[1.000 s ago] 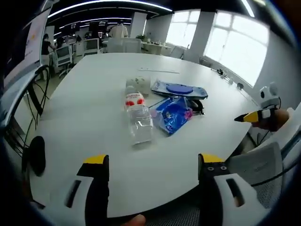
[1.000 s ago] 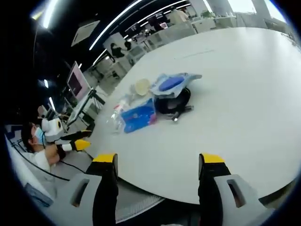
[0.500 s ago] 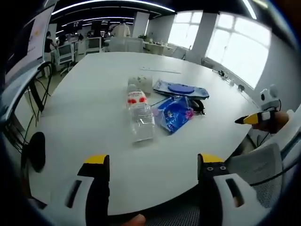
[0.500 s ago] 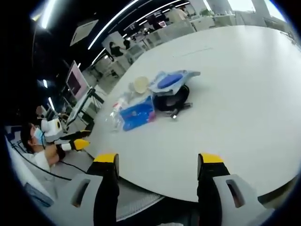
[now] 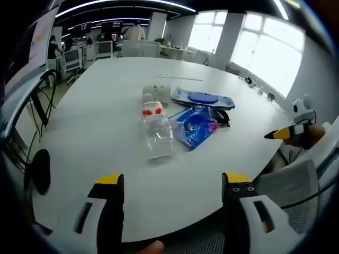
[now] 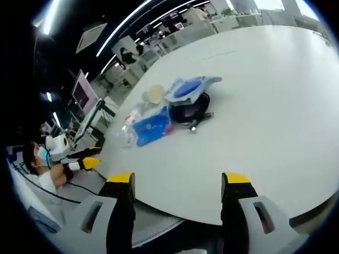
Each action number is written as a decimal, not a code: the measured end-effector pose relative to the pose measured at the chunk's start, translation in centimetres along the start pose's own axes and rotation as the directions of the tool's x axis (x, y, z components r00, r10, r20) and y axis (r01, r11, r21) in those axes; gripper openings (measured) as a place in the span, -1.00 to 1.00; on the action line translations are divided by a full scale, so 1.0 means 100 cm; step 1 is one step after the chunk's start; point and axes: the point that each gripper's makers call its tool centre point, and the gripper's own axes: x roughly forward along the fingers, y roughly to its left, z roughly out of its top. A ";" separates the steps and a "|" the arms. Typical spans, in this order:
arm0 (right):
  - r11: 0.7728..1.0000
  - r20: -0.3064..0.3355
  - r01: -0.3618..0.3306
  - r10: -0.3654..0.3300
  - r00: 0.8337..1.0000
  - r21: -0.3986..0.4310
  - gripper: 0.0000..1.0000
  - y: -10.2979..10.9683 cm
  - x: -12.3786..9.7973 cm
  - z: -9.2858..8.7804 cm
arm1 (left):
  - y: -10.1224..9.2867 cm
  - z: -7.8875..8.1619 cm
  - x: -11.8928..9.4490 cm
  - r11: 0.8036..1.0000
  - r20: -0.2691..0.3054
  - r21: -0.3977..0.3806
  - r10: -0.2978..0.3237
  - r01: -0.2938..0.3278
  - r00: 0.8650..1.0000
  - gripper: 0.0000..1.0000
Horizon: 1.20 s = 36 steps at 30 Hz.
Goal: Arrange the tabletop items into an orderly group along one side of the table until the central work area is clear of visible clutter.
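While left gripper (image 5: 170,211) gapes, bottle (image 5: 155,131) well ahead, untouched

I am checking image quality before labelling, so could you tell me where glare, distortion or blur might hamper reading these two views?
Left gripper view: the windows blow out to white, the table edge bows from the fisheye, and the clear bottle stays readable. Right gripper view: ceiling strip lights streak, the surroundings are dim, and the small blue pouch lacks detail.
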 end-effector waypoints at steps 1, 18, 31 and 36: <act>1.000 -0.002 -0.002 0.002 1.000 -0.001 0.28 0.000 0.001 0.000 | 0.000 0.000 0.000 1.000 -0.001 0.000 0.001 -0.001 1.000 0.53; 0.999 -0.024 0.000 0.001 1.000 0.035 0.23 -0.001 0.004 -0.006 | 0.002 -0.002 -0.002 1.000 -0.002 -0.007 0.007 -0.007 1.000 0.49; 0.997 0.000 -0.010 0.010 1.000 0.078 0.21 -0.006 0.005 0.005 | 0.004 0.004 0.004 1.000 -0.001 -0.004 0.011 -0.011 1.000 0.48; 0.995 0.014 -0.016 0.015 1.000 0.098 0.19 -0.007 0.008 0.012 | 0.004 0.006 0.005 1.000 0.002 -0.006 0.011 -0.011 1.000 0.48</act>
